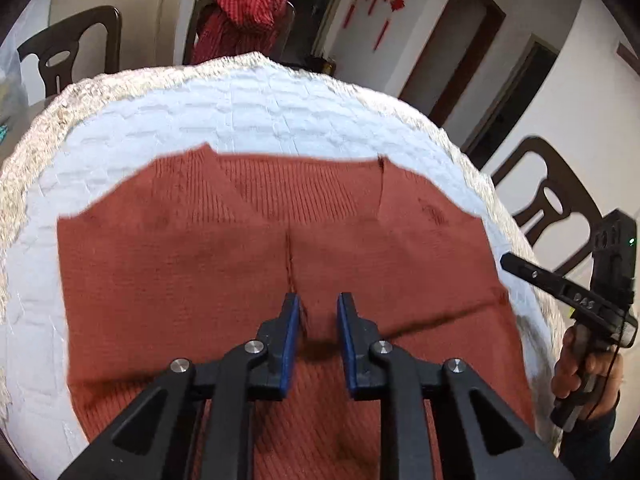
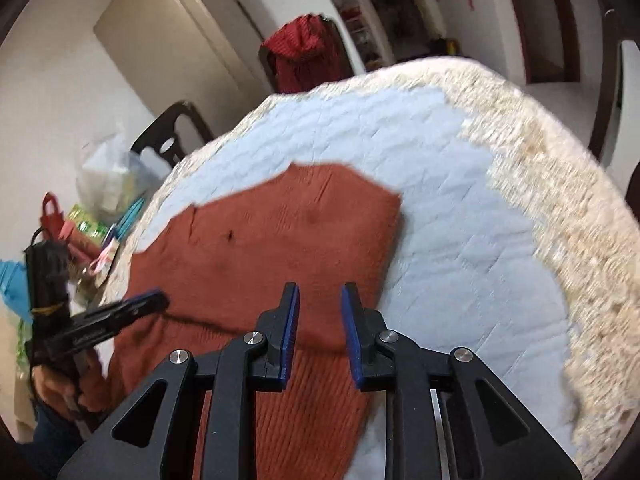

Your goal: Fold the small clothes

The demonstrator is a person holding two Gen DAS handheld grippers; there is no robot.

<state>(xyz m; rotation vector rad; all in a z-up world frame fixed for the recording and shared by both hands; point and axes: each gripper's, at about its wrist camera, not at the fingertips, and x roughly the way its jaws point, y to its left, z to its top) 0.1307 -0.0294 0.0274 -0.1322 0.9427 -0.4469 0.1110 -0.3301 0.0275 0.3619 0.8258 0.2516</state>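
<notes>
Overhead, left claw (image 1: 319,306) tilted down over rust sweater (image 1: 240,248), narrowly parted, empty, right claw (image 2: 320,296) likewise.

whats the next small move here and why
Probably lower both grippers onto the folded rust sweater and pinch its near hem. The left gripper and right gripper hover above it, jaws slightly apart, nothing between them, and the sweater lies flat on the blue tablecloth.

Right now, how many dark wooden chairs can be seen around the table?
3. One chair at the far left, one chair behind the table draped with red cloth, one chair at the right. More may be hidden.
</notes>
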